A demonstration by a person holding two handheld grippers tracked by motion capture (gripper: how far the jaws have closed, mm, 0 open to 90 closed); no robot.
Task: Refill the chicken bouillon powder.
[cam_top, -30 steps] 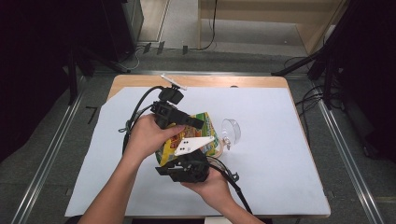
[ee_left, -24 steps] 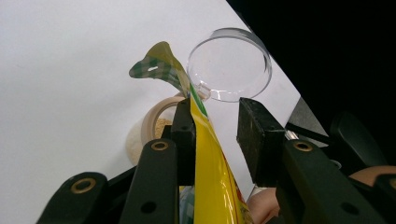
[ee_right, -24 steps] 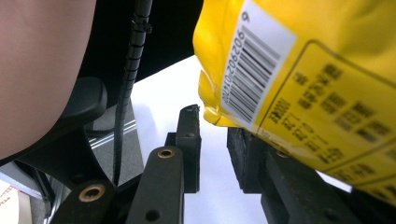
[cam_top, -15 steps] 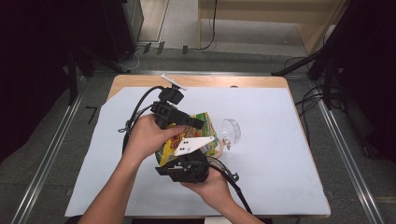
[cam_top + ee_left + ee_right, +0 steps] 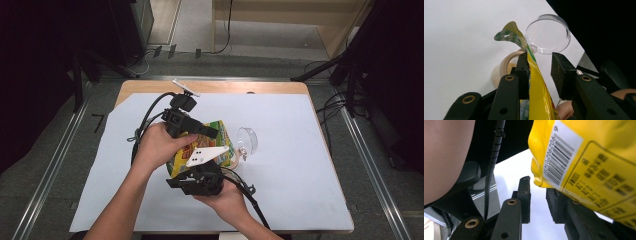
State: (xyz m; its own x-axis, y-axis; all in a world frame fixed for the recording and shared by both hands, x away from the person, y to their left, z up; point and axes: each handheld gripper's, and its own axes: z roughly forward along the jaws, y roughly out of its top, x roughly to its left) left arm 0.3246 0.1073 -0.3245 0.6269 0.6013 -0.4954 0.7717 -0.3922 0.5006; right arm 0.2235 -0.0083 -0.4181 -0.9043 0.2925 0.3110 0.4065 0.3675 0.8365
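Nothing has moved between the earlier high views and this one: both hands sit where they were over the middle of the white sheet on the desk (image 5: 300,200), and the yellow bag (image 5: 212,145) hangs between them at the same angle. I read that as a pause in the middle of handling the bag, not a step finished.

Taking the bag as my landmark: it is off the desk surface, near the middle of the sheet, with its long axis running from the near-left end up toward the far-right. Its torn, green-checked top corner (image 5: 510,32) points at the clear plastic cup (image 5: 247,142), which lies just beyond that end. A roll of tape (image 5: 507,63) sits under the bag's top, beside the cup.

My left gripper (image 5: 540,68) comes in from the far-left side of the bag. Its fingers (image 5: 522,72) are partly open, with the bag's edge lying against one and a gap to the other, so I can't call it a firm pinch. My right gripper (image 5: 539,202) is below the bag's barcode end, partly open, nothing between its fingers; the bag rests on one of them.
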